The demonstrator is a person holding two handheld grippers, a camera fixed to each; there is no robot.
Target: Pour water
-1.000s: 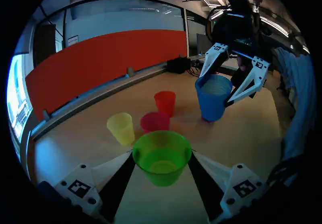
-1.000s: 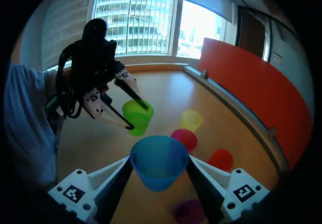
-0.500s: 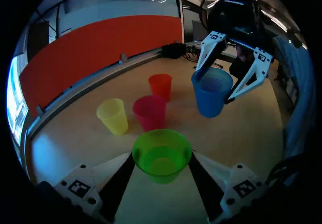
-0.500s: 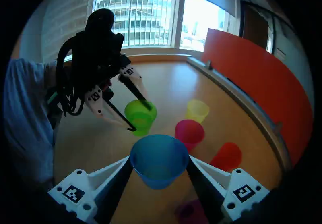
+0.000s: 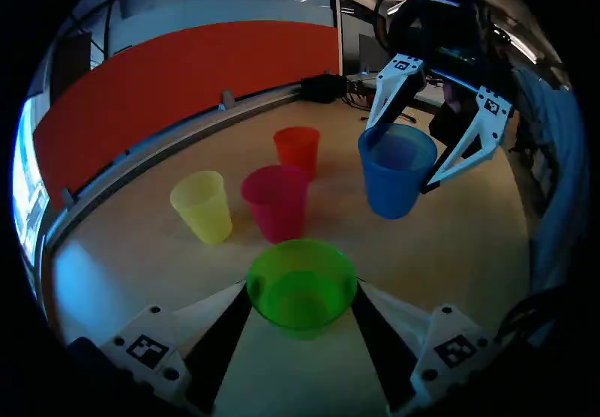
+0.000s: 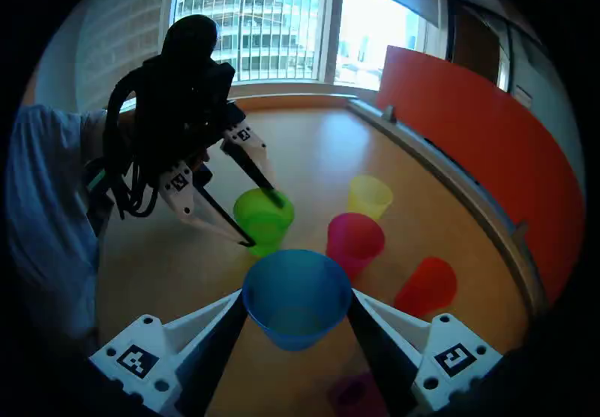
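Cups dot the wooden tabletop in the left gripper view. Farthest left a yellow cup stands upright. Just beside it to the right is a pink cup, and behind that, near but apart, an orange cup. An orange partition runs along the table's far edge.

Low in the middle, the left gripper is clenched on a green cup. One white finger presses against each side below the rim, and the cup is upright with its mouth towards the camera. To the right and farther off, the right gripper grasps a blue cup in the same way, a finger on each side of the wall, also upright. A person's light sleeve lies along the right edge.

In the right gripper view the sleeve is at the left, with bright windows behind. Next comes the left gripper holding the green cup. The blue cup sits low in the centre between the right gripper's own fingers, both of them touching its sides. To its right stand the yellow cup farthest back, the pink cup nearer, and the orange cup farthest right. A purple cup shows at the bottom edge, partly hidden.

Both held cups look paler at the bottom, but I cannot tell whether either contains water.
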